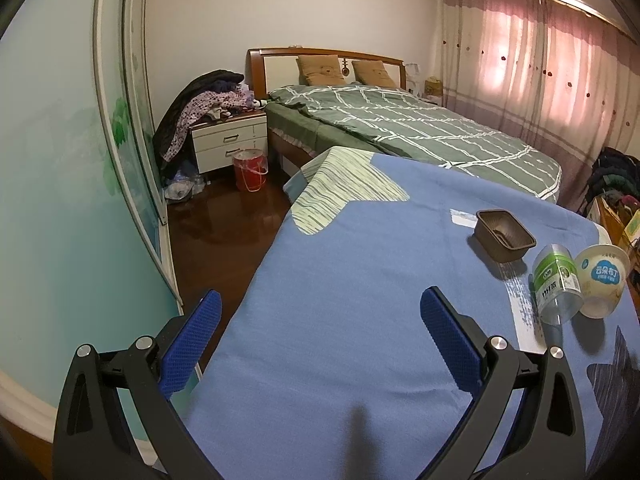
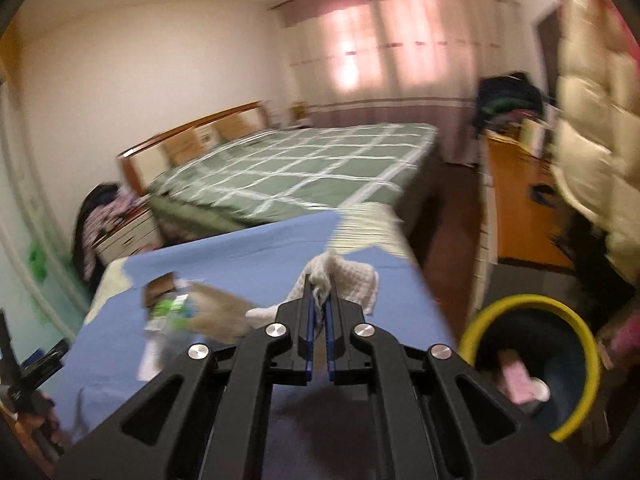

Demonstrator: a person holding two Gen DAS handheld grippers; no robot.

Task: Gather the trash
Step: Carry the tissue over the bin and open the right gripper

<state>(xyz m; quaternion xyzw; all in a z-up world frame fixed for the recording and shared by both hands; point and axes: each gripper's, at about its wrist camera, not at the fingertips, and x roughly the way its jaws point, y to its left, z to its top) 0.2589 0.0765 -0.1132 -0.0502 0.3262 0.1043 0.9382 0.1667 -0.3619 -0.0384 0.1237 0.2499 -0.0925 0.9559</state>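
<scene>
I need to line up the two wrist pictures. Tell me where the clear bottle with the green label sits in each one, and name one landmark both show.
Left wrist: the green-label bottle lies on its side at right on the blue cloth, between the brown tray and the white cup.
Right wrist: blurred, left of centre, left of the right gripper.
Shared landmark: green plaid bed.

A bed (image 1: 420,128) with green checked cover stands far, two brown pillows (image 1: 320,69) at its headboard. A white nightstand (image 1: 230,142) sits left, clothes (image 1: 216,106) piled on top. Pink curtains (image 1: 540,64) hang right.
</scene>
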